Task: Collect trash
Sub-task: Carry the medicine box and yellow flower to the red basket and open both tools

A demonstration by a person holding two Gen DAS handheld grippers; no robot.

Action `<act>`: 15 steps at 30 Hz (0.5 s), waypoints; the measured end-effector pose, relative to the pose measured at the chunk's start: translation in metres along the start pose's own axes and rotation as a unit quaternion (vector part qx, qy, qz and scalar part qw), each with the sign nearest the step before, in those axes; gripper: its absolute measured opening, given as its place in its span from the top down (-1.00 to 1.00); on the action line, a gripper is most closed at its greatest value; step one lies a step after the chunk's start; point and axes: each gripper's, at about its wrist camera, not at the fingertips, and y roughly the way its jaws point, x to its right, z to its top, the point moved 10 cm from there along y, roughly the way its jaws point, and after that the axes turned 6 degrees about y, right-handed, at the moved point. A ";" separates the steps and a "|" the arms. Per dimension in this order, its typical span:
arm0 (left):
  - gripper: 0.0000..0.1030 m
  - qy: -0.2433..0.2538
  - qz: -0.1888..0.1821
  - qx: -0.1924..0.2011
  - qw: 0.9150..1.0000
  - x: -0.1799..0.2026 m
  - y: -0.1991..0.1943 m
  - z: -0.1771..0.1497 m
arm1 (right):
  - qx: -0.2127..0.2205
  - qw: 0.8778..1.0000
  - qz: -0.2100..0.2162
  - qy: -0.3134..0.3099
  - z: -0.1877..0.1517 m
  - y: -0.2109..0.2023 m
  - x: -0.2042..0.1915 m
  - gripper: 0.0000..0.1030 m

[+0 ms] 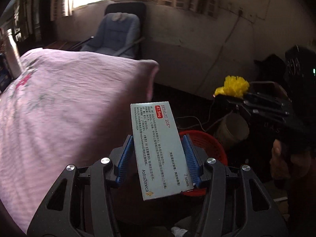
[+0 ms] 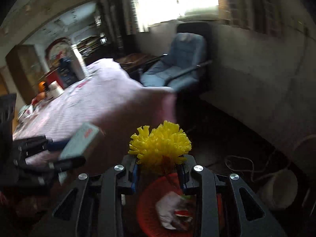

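Observation:
My left gripper (image 1: 158, 140) is shut on a pale blue medicine box (image 1: 156, 122), whose long sides sit between the blue pads (image 1: 126, 154). The box stands upright, a little tilted, above a red mesh basket (image 1: 209, 144). To the right, my right gripper (image 1: 237, 98) carries a frilly yellow tuft (image 1: 235, 86). In the right wrist view that gripper (image 2: 160, 160) is shut on the yellow tuft (image 2: 160, 142), directly over the red basket (image 2: 146, 213), which holds crumpled white paper (image 2: 171, 209). The left gripper (image 2: 65, 154) with the box (image 2: 83, 140) shows at the left.
A table under a pink cloth (image 1: 59, 108) fills the left, with a steel flask (image 1: 11, 55) and clutter at its far end. A blue-grey chair (image 1: 114, 35) stands by the window. A pale bucket (image 2: 280, 189) and loose cables lie on the dark floor.

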 end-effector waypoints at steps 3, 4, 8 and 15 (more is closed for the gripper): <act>-0.34 0.032 -0.020 -0.039 0.999 0.043 0.038 -0.008 | 0.005 0.999 -0.011 0.033 -0.005 -0.004 0.038 0.38; -0.41 0.036 -0.023 -0.048 0.998 0.051 0.046 -0.011 | 0.006 0.999 -0.012 0.038 -0.006 -0.005 0.045 0.38; -0.68 0.040 -0.022 -0.055 0.997 0.058 0.055 -0.010 | 0.001 0.999 -0.007 0.052 -0.015 0.000 0.061 0.38; -0.78 0.003 0.024 -0.028 0.999 0.008 0.033 0.000 | -0.045 0.999 0.007 0.023 -0.048 0.013 0.051 0.38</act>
